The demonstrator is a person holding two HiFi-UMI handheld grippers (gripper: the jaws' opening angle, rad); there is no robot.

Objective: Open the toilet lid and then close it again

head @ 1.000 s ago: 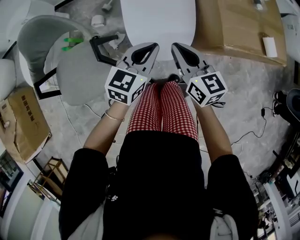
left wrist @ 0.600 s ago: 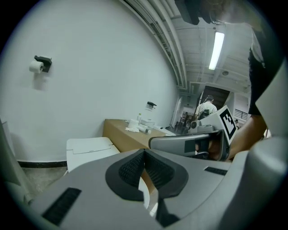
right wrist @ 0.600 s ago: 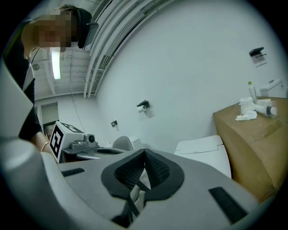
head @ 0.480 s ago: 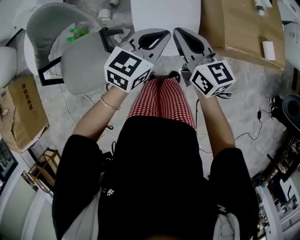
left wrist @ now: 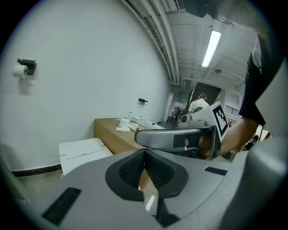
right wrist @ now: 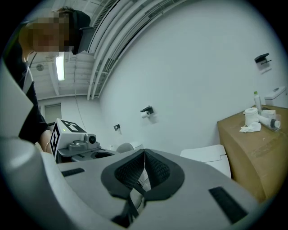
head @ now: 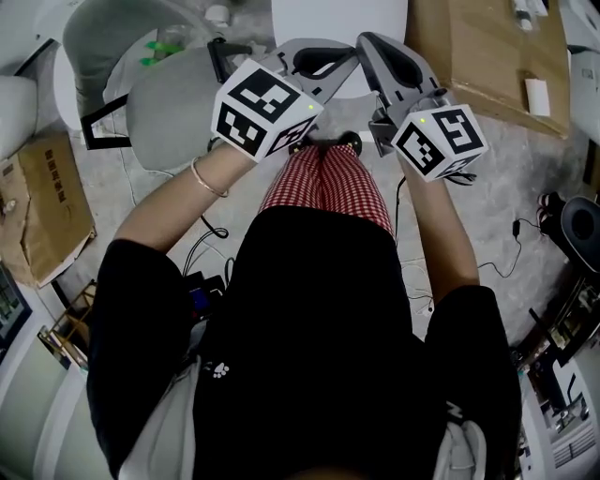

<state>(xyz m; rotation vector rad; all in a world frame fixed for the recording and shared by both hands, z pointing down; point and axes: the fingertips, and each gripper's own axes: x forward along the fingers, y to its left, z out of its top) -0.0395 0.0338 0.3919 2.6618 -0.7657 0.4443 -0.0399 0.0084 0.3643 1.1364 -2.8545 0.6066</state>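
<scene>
Both grippers have climbed toward the top of the head view since the earlier frames, and the white oval toilet lid (head: pixel 323 17) has slid to the upper edge, where the grippers now cover its near end. Left gripper (head: pixel 352 50) and right gripper (head: pixel 367 39) are each pressed together, ribbed pads meeting tip to tip with nothing between them, as each gripper view confirms. The lid appears to lie flat down on the bowl, a state that fits a lid yet to be raised as well as one lowered again. Its long axis runs up the head view, away from the person, whose red-checked legs stand just short of its near end. Both grippers are held above and short of it, converging over the near rim, so neither hand is clearly nearer. In the left gripper view the toilet sits at lower left of the jaws; in the right gripper view, at right. A brown bench (head: pixel 487 66) stands beside the toilet at upper right.
</scene>
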